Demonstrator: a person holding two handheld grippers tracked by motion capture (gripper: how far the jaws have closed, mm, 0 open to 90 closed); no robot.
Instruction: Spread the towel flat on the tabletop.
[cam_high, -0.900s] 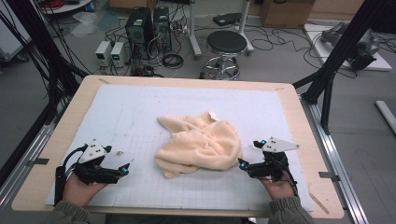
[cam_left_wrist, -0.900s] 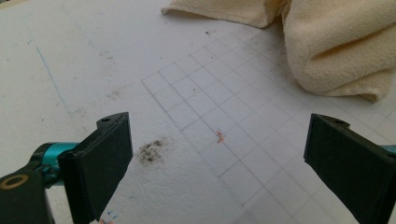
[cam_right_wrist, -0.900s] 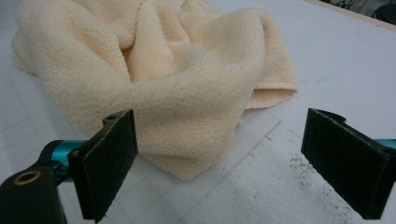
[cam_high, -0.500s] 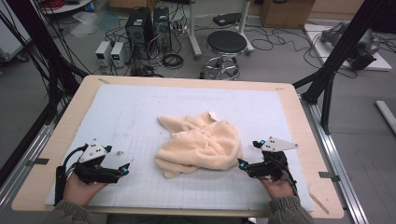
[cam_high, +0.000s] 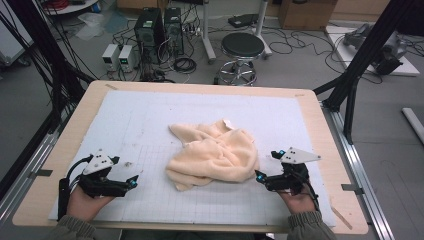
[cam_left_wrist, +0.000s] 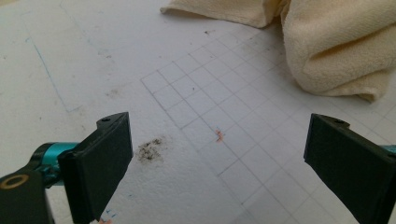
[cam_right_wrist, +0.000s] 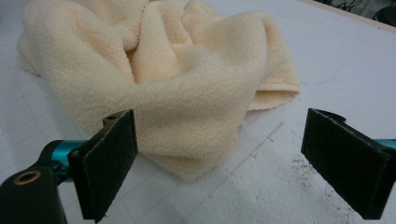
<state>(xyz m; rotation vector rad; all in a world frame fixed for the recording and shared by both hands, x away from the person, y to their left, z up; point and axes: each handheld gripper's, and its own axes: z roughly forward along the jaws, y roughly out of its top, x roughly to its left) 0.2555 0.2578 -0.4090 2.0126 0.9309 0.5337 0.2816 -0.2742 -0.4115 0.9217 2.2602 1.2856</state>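
A crumpled cream towel (cam_high: 215, 153) lies in a heap at the middle of the white gridded mat (cam_high: 150, 120). My left gripper (cam_high: 134, 181) rests near the front left of the mat, well short of the towel, open with bare mat between its jaws. In the left gripper view (cam_left_wrist: 219, 172) the towel (cam_left_wrist: 336, 51) fills the upper right corner. My right gripper (cam_high: 259, 176) sits at the front right, just off the towel's right edge, open. In the right gripper view (cam_right_wrist: 219, 163) the towel (cam_right_wrist: 163, 79) bulges close ahead, its lower fold reaching toward the gap between the jaws.
The mat covers a wooden table (cam_high: 320, 125) with rails along both sides. Dark smudges mark the mat (cam_left_wrist: 149, 150) near the left jaw and another (cam_right_wrist: 303, 179) by the right jaw. A stool (cam_high: 242, 47), computer boxes (cam_high: 155, 30) and cables stand on the floor beyond the far edge.
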